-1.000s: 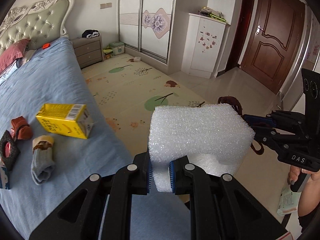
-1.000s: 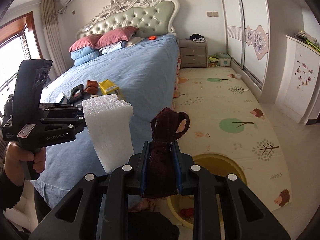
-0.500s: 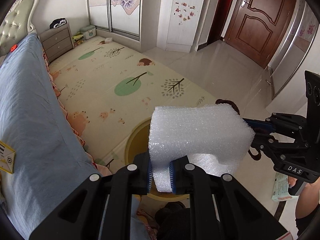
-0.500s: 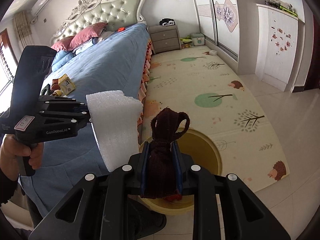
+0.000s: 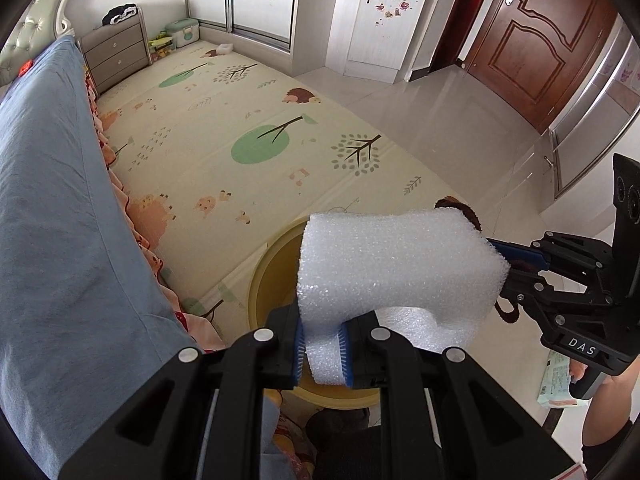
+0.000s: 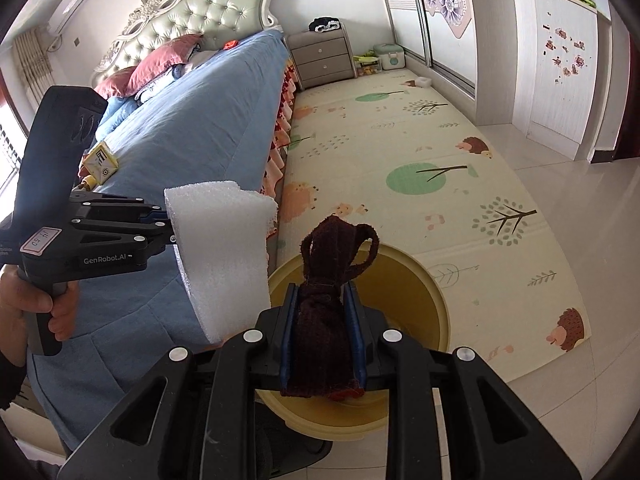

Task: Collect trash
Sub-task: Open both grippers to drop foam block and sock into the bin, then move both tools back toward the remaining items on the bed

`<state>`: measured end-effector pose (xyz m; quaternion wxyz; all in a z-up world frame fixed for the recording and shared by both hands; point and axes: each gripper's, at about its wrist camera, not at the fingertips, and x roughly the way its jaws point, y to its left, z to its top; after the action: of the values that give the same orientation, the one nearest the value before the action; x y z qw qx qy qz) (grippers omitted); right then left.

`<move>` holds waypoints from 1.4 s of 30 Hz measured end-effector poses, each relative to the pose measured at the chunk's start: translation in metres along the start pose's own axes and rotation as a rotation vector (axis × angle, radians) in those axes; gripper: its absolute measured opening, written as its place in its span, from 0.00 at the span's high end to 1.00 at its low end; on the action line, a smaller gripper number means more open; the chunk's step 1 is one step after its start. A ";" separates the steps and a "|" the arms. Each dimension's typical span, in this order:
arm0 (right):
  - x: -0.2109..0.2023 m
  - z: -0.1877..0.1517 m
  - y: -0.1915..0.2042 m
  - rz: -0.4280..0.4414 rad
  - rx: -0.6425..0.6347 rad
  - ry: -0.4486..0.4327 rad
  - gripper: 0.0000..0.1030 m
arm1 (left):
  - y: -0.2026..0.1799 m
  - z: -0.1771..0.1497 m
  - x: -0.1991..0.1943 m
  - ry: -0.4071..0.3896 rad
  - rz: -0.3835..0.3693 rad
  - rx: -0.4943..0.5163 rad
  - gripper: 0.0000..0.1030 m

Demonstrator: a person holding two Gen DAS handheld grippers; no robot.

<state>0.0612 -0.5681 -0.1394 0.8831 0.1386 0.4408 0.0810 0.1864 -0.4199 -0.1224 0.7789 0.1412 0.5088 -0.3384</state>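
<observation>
Foam block (image 5: 400,272) pinched in left fingers (image 5: 297,340), just now loosening, over yellow bin (image 5: 262,280); may hit rim and bounce out. Brown cloth (image 6: 324,320) squeezed tight in right fingers (image 6: 357,336) over bin; may snag and hang there.

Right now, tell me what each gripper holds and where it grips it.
Left gripper: white foam block, pinched at its narrow lower end. Right gripper: dark brown knitted cloth, clamped at its bunched lower part, loops sticking up. Both jaws have just been opening slightly.
</observation>
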 end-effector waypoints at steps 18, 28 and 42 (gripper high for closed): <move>0.005 -0.007 -0.008 0.006 0.017 0.026 0.50 | 0.006 0.002 -0.006 -0.041 0.070 -0.040 0.13; -0.009 -0.003 0.004 0.004 0.017 0.001 0.50 | 0.004 -0.003 -0.025 -0.081 0.054 -0.036 0.13; -0.031 0.026 0.091 0.124 -0.092 -0.097 0.50 | 0.042 -0.048 -0.121 -0.244 0.126 -0.090 0.13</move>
<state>0.0616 -0.4946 -0.0730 0.9020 0.1289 0.3840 0.1491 0.1509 -0.3160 -0.0415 0.8602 0.0957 0.4150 -0.2804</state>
